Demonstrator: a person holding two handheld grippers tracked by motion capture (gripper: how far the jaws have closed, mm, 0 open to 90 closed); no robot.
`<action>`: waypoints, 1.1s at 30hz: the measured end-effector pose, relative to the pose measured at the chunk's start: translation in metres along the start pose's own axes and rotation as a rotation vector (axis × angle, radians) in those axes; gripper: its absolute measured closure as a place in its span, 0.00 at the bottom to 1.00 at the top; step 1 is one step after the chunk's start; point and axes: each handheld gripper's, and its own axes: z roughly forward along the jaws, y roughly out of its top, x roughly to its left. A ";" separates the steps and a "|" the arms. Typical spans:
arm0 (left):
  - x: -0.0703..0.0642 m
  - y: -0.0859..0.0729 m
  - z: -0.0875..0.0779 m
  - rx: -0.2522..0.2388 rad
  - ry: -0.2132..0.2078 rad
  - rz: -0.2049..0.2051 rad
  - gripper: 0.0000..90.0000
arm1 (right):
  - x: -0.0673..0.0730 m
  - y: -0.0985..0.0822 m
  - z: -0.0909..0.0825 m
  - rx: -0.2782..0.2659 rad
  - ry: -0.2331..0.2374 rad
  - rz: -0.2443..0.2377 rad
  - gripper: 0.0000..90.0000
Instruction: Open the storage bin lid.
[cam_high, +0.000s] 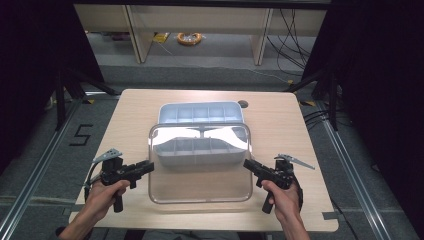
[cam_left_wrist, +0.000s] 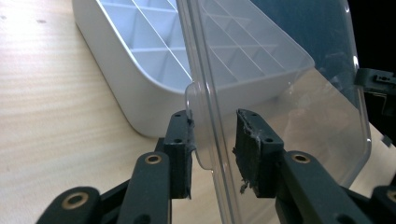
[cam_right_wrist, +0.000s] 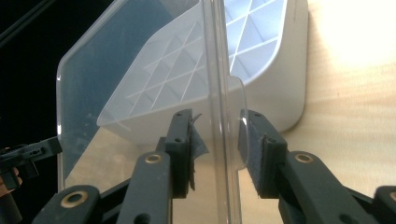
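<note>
A light wooden table (cam_high: 135, 112) is seen from above, and on it, toward twelve o'clock of centre, a white compartment tray (cam_high: 200, 114) is lying with its grid of dividers facing up. A clear plastic lid (cam_high: 200, 187) is held over the tray's near half, its far edge raised and its body stretching toward six o'clock, so the tray's near wall is seen through it.

The left gripper (cam_high: 149, 166) is brought in from eight o'clock, gripped by the left hand (cam_high: 106, 192), its tips at the lid's left edge. In the left gripper view the lid's rim (cam_left_wrist: 205, 121) is seen standing edge-on between the two black jaws: one pad (cam_left_wrist: 181, 154) is touching a small tab on the rim, the other pad (cam_left_wrist: 254, 154) is set just off the plastic, so the jaws are apart and not yet clamped.

The right gripper (cam_high: 246, 164) is held by the right hand (cam_high: 285, 200) at four o'clock, tips at the lid's right edge. In the right gripper view the same rim (cam_right_wrist: 219, 116) is bracketed by the jaws, with gaps visible on both sides; the jaws are apart around it. The white tray (cam_right_wrist: 261, 51) is seen beyond.
</note>
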 end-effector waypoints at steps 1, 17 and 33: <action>-0.001 -0.001 -0.001 0.011 0.004 0.004 0.73 | 0.001 -0.002 -0.001 0.003 0.010 0.004 0.73; -0.002 -0.027 -0.010 0.053 -0.002 0.001 0.73 | 0.002 -0.032 -0.014 0.032 0.003 0.012 0.73; -0.007 -0.050 -0.013 0.106 -0.026 -0.016 0.73 | 0.006 -0.050 -0.024 0.043 -0.032 -0.005 0.72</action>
